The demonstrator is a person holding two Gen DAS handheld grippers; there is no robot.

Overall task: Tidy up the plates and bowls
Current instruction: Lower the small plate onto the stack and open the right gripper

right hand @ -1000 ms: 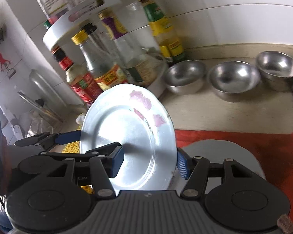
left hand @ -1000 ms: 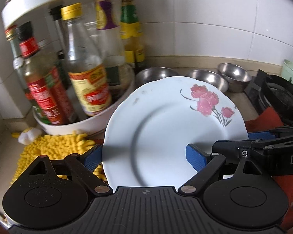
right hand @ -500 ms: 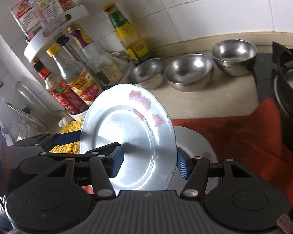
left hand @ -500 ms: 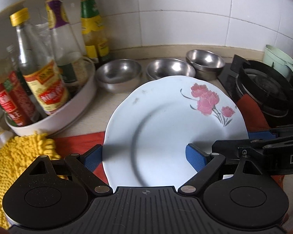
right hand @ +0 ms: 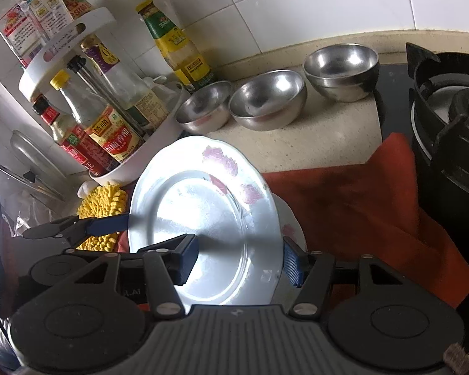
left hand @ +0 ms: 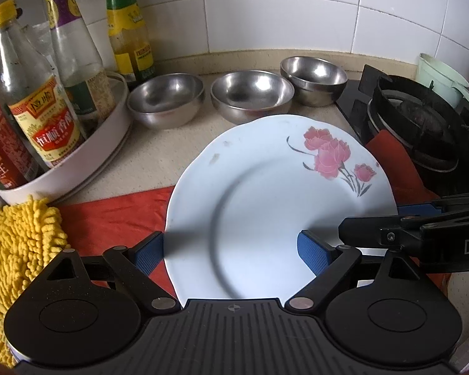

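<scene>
Both grippers have carried the flowered plate (left hand: 278, 215) away from the bottle rack (left hand: 78, 153), lower over the red cloth (left hand: 115, 218). The left gripper (left hand: 233, 251) straddles its near edge wide; the right gripper (right hand: 240, 262) spans its rim. Actual pad contact is unclear. Another plate (right hand: 292, 228) underneath is mostly hidden; three steel bowls (left hand: 251, 95) line the far wall

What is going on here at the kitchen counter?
The hand-held left claw and right claw together grip one white plate with pink flowers. They hold it tilted above a red cloth, where a second plate lies partly hidden beneath it. Three steel bowls stand in a row near the tiled wall, and nothing touches them.
</scene>
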